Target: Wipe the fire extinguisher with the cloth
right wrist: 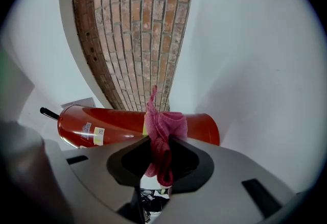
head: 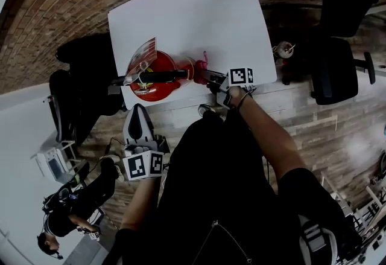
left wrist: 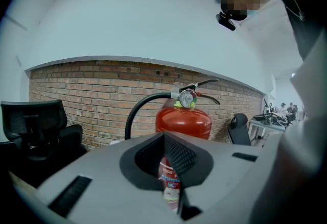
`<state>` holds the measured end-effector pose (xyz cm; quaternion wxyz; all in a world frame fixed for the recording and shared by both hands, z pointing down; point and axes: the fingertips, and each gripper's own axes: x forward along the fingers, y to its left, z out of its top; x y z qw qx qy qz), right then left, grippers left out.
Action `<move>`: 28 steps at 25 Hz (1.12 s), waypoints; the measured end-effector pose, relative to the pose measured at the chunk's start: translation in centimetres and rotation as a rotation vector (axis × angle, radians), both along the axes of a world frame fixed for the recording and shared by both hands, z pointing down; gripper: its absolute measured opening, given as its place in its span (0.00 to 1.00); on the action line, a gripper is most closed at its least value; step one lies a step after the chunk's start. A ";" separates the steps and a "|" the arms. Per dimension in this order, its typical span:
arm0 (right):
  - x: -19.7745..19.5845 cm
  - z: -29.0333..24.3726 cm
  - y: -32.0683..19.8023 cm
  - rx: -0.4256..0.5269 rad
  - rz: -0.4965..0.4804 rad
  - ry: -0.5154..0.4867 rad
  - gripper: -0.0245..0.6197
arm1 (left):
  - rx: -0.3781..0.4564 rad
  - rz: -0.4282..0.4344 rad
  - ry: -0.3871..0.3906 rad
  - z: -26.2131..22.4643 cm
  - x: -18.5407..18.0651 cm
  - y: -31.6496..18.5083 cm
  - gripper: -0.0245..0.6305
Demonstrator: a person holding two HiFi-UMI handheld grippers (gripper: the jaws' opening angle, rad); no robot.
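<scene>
Extinguisher (head: 158,79) stands red at the near edge of the white tabletop (head: 199,10). From above I see mostly its top, and the base is hidden. My right tongs (head: 212,78) are clamped on the pink cloth (head: 201,69), held against its right flank. In the right gripper view the cloth's folds cover the contact spot itself. My left tongs (head: 138,114) hang below the tabletop edge, apart from it, jaws all but together on nothing. Their view shows the gauge (left wrist: 187,98) and hose (left wrist: 134,113), but the tongs' own body blocks the lower half, bar a slit of label (left wrist: 171,179).
</scene>
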<state>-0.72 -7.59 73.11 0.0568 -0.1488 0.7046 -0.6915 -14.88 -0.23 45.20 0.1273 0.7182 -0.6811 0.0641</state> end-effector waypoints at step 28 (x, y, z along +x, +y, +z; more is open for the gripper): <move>0.3 -8.7 0.0 0.027 0.013 -0.032 0.20 | 0.076 -0.029 0.023 -2.7 1.0 -0.6 0.08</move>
